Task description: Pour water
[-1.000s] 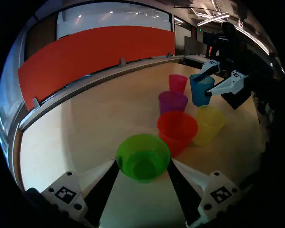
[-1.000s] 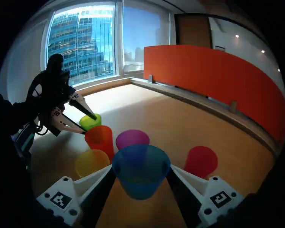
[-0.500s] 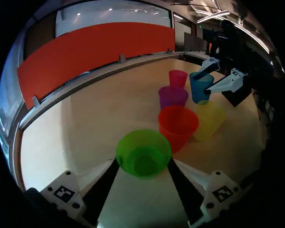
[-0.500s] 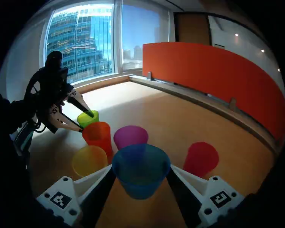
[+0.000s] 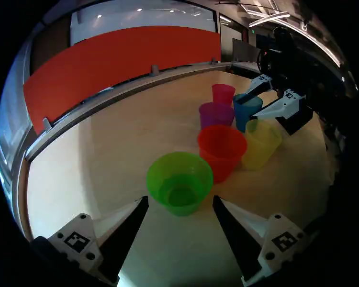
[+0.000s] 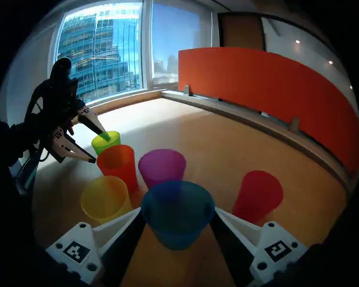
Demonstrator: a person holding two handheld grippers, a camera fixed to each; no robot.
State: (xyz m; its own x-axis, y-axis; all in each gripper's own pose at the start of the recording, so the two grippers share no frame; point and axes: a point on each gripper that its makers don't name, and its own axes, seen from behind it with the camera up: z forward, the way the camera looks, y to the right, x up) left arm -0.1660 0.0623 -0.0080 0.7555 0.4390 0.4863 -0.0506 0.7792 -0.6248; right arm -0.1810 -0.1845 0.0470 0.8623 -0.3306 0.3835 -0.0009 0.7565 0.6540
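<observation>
so, the left hand-held gripper [image 5: 179, 198] has just let go. half a second back its fingers were pinching the green cup [image 5: 179, 182]. now they stand apart with a gap on each side, and the cup sits by itself on the counter [image 5: 107, 143], just in front of the orange cup [image 5: 221, 150]. the right hand-held gripper [image 6: 178, 210] hasn't changed: it's still clamped on the blue cup [image 6: 177, 227], at the far end of the cluster near the yellow cup [image 5: 261, 143]. we can't tell whether there's water in either cup. our guess is the green one is parked now, so any pouring falls to the blue cup. it looks upright, so we'd say no pour is under way yet.
</observation>
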